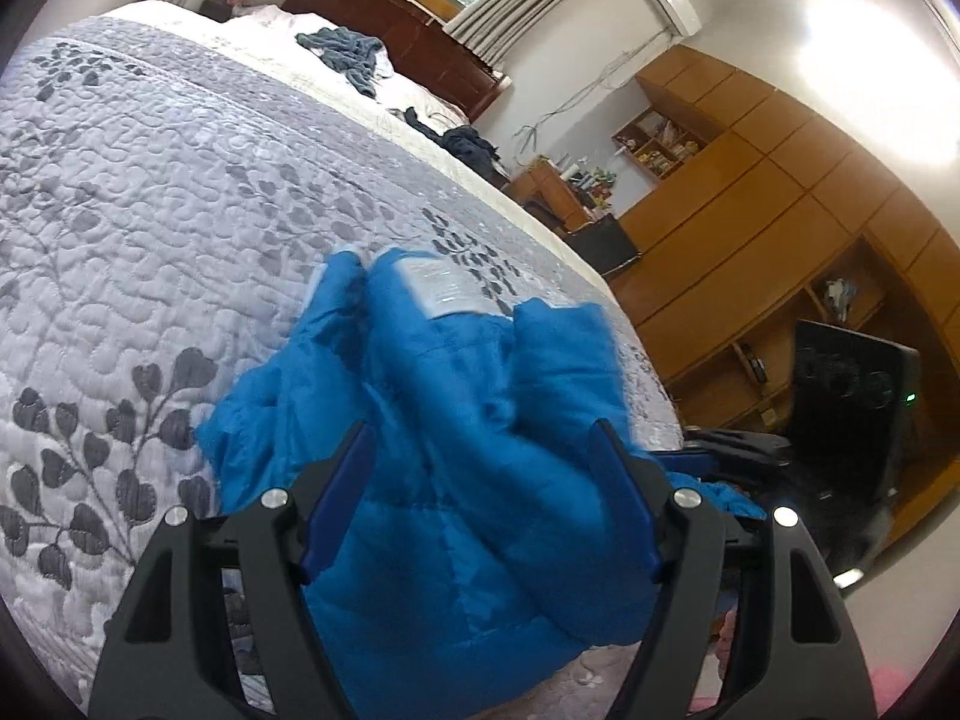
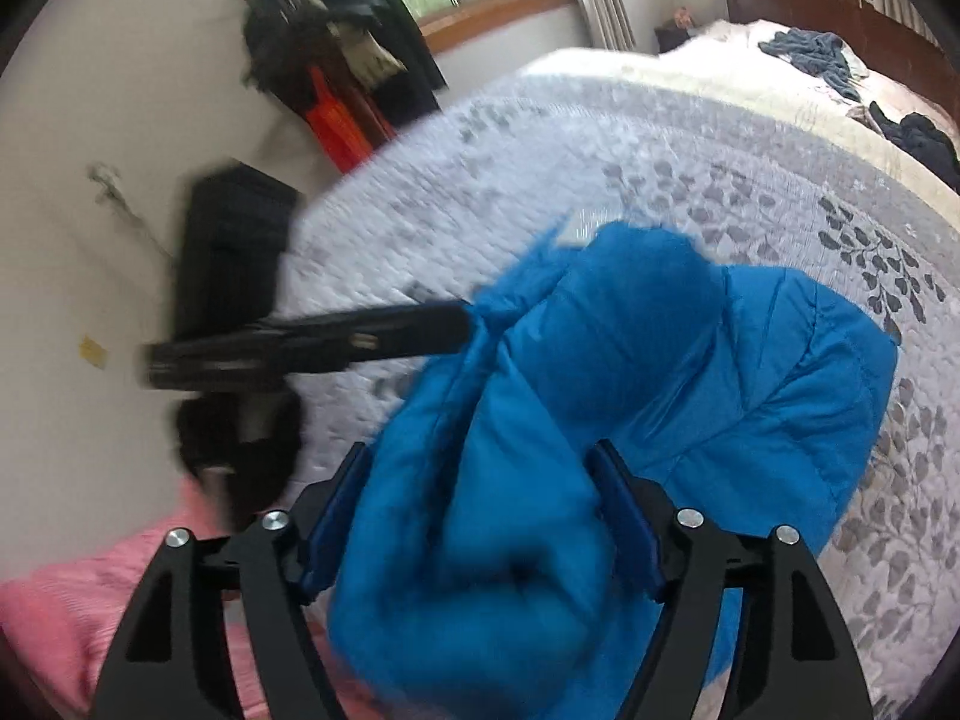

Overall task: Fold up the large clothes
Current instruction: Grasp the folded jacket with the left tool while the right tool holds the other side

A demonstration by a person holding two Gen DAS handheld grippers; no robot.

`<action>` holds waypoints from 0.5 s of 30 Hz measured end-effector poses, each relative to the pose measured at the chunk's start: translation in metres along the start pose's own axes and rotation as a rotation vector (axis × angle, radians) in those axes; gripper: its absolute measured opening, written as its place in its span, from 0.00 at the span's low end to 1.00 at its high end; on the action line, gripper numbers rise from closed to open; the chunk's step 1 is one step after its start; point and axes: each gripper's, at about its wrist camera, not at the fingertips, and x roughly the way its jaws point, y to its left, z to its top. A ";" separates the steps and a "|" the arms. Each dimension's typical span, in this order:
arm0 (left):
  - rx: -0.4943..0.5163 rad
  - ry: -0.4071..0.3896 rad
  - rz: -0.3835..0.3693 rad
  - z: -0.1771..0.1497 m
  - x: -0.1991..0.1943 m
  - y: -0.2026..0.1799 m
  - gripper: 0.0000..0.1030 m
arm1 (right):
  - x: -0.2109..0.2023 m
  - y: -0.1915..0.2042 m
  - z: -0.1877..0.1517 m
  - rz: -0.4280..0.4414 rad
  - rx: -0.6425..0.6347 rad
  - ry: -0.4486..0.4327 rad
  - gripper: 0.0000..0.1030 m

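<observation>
Grey-and-white quilted bedspread with dark leaf print [image 1: 150, 228] covers the bed and carries everything. Bright blue quilted puffer jacket [image 1: 432, 420] lies bunched at the near edge of the bed, long axis running from the grippers away toward the dark wooden headboard [image 1: 408, 30]; far end shows a white care label [image 1: 441, 288], so the lining faces up there. Left gripper [image 1: 480, 492] has its blue-padded fingers spread with a thick fold of jacket between them; contact with the pads can't be confirmed. Right gripper [image 2: 480, 504] is partly closed, both pads pressed against a bulky wad of the same jacket [image 2: 690, 360]. A blurred black gripper body [image 2: 300, 342] shows at the jacket's left edge in the right wrist view. Crumpled grey-blue cloth [image 1: 348, 54] and a dark garment [image 1: 468, 144] sit near the headboard, well apart from the jacket. Wooden wall shelving [image 1: 780, 228] holds small items, too small to identify.
</observation>
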 end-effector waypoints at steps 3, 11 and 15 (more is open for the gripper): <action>-0.011 0.007 -0.045 0.003 0.005 0.001 0.70 | -0.040 -0.008 -0.006 0.075 0.037 -0.078 0.74; -0.058 0.025 -0.130 0.001 0.014 0.009 0.70 | -0.039 -0.075 -0.033 -0.124 0.210 -0.069 0.71; -0.035 0.034 -0.137 0.003 0.020 0.003 0.72 | -0.008 -0.076 -0.037 -0.070 0.217 -0.026 0.71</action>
